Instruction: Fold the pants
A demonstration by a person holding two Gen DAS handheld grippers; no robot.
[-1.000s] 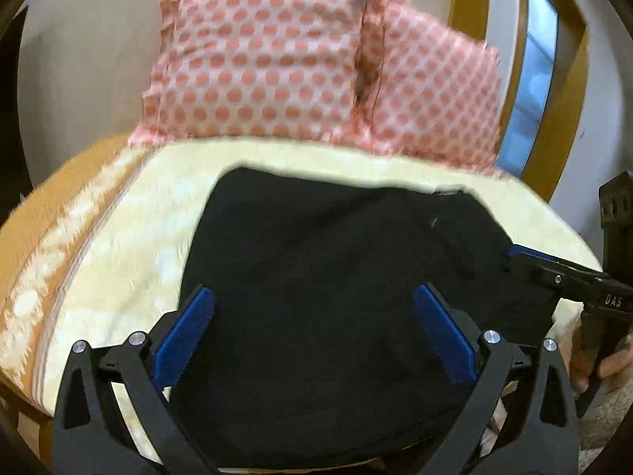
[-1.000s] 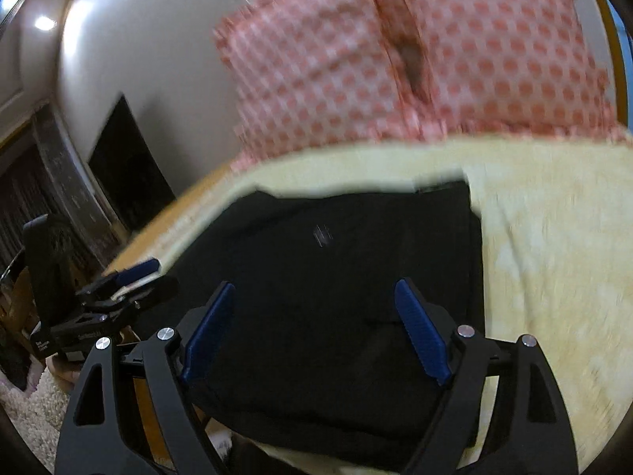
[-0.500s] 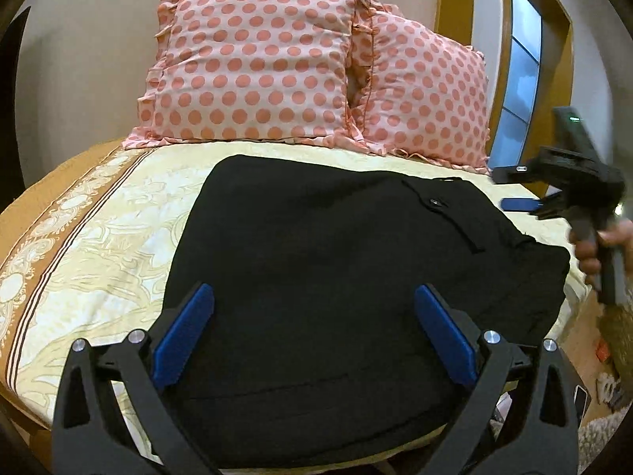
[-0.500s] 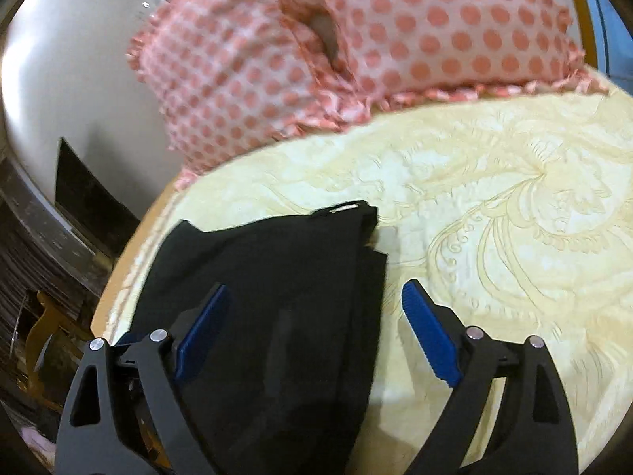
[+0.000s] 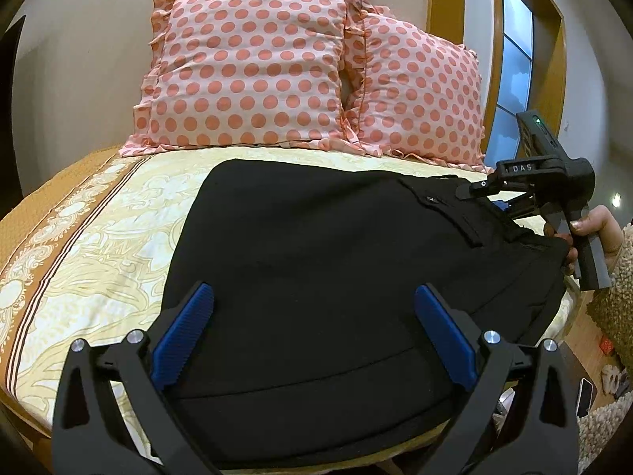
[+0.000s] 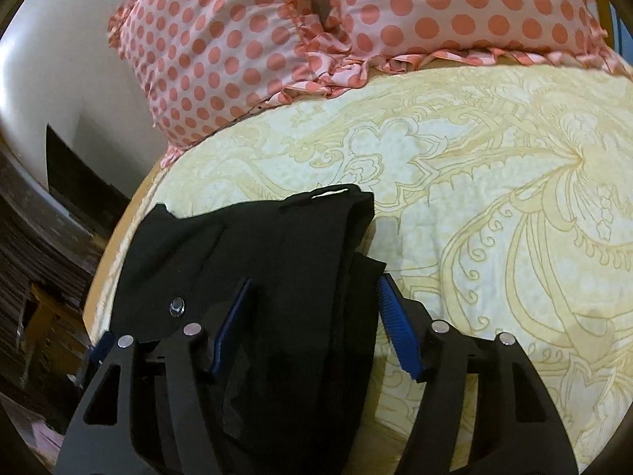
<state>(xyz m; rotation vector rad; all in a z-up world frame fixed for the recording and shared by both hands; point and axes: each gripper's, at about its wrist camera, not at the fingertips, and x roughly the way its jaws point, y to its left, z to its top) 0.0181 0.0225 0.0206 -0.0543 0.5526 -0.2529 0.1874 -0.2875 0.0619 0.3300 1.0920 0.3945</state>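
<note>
Black pants [image 5: 316,261] lie folded flat on the yellow patterned bed [image 5: 99,245]. My left gripper [image 5: 312,308] is open and empty, low over the near hem of the pants. My right gripper [image 6: 312,297] is open, its jaws straddling the thick waistband end of the pants [image 6: 300,245] with the cloth between them, not clamped. In the left wrist view the right gripper [image 5: 498,194] sits at the pants' right end, held by a hand. A metal button [image 6: 177,306] shows by the left finger.
Two pink polka-dot pillows [image 5: 253,71] stand against the wall at the head of the bed. A wooden-framed window [image 5: 514,79] is at the right. The floor [image 5: 593,396] lies beyond the bed's right edge, with a phone on it.
My right gripper has swung from over the middle of the pants to their waistband end and come down around it, jaws narrower. My left gripper has stayed nearly still.
</note>
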